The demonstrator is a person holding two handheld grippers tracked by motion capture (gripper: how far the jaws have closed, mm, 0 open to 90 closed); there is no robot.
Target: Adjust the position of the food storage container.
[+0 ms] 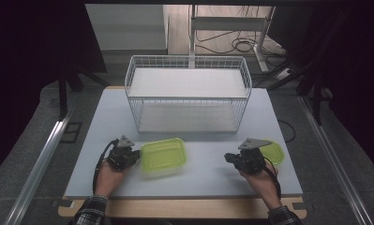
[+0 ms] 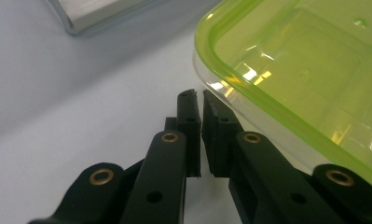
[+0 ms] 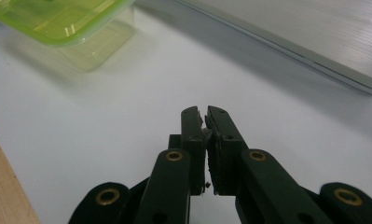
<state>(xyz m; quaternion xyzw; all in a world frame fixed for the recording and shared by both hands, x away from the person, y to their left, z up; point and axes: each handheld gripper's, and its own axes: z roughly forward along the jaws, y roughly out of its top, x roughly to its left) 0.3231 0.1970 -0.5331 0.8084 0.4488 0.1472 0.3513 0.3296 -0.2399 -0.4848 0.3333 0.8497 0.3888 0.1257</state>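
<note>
Approach phase, by my reading: both tools are down at the worktop [image 1: 198, 180] and neither holds anything. Left tool [image 1: 133, 157], lower left of the high view, has its jaws drawn together with only a thin slit between the pads and nothing in that slit; in the left gripper view its tips [image 2: 198, 100] sit just beside the near corner of the green-rimmed clear container [image 2: 305, 70], whether touching I cannot tell. That container [image 1: 163, 157] lies at lower centre of the high view, in front of the white wire rack [image 1: 188, 93], which occupies the upper middle. Right tool [image 1: 234, 159], lower right of the high view, is likewise pinched nearly closed on nothing; the right gripper view shows its tips [image 3: 203, 116] over bare worktop, with the container [image 3: 67, 28] well apart at the upper left. A second green piece [image 1: 274, 151], apparently a lid, lies partly hidden behind the right tool at the lower right. Judgement: the container is the object in hand, probably bound for the rack or for its lid. Next move would call for the left jaws to spread wide enough to take the rim or wall, then close on it squarely; a closed tool can only nudge it. No brand, label or legible writing found on the container, the rack or the tools.
</note>
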